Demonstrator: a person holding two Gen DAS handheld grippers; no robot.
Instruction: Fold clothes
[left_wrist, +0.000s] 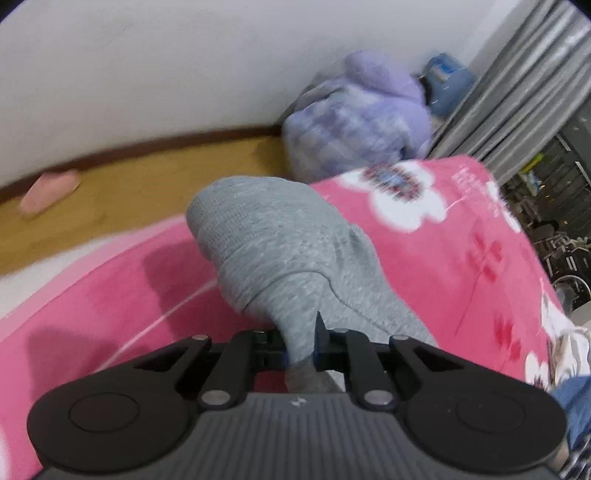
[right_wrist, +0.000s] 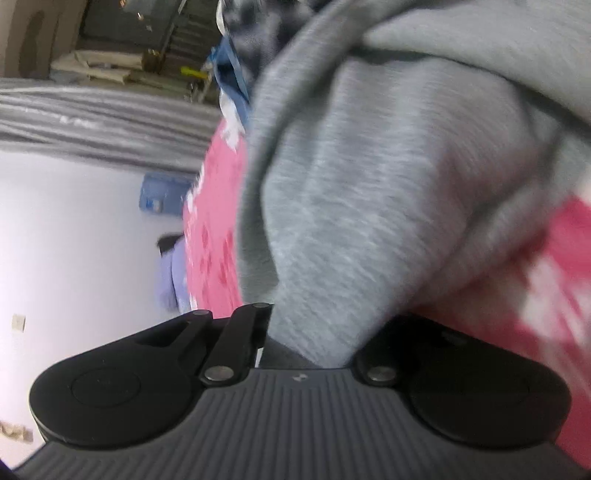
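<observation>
A grey knit garment hangs bunched above the pink flowered blanket. My left gripper is shut on a pinched fold of it, and the cloth runs up and away from the jaws. In the right wrist view the same grey garment fills most of the frame, draped over the camera. My right gripper is shut on its lower edge; the right finger is hidden under the cloth. That view is tilted sideways and blurred.
A lilac checked bundle of clothes lies at the bed's far corner by the white wall. A grey curtain hangs at right, with a blue container next to it. A pink object rests on the wooden bed frame.
</observation>
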